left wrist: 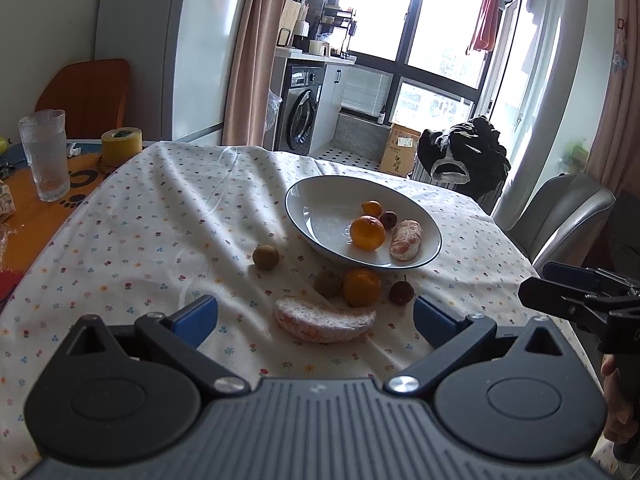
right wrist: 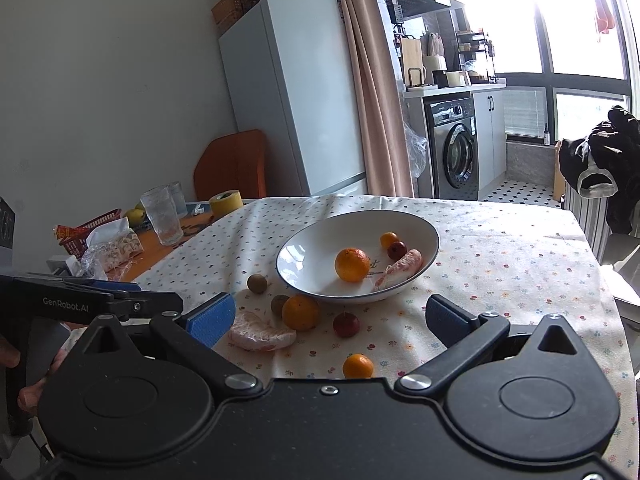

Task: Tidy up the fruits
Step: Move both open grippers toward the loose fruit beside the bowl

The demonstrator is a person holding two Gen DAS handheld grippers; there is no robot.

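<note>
Left view: your left gripper [left wrist: 316, 316] gapes wide over the pomelo slice [left wrist: 324, 320], just short of the bowl [left wrist: 320, 196]. Right view: your right gripper [right wrist: 330, 318] is wide too; only here, a near orange [right wrist: 358, 366] and "GenRobot.AI" on the other gripper.

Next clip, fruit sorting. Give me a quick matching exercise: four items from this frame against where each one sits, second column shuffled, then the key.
Items
1. large orange
2. peeled pomelo segment
3. drinking glass
4. black garment

Places
A. on the bare orange tabletop, beside the yellow tape roll
B. draped over a chair beyond the table
C. inside the white bowl
D. on the floral cloth, between the open left gripper fingers

Pairs: 1-C, 2-D, 3-A, 4-B
</note>
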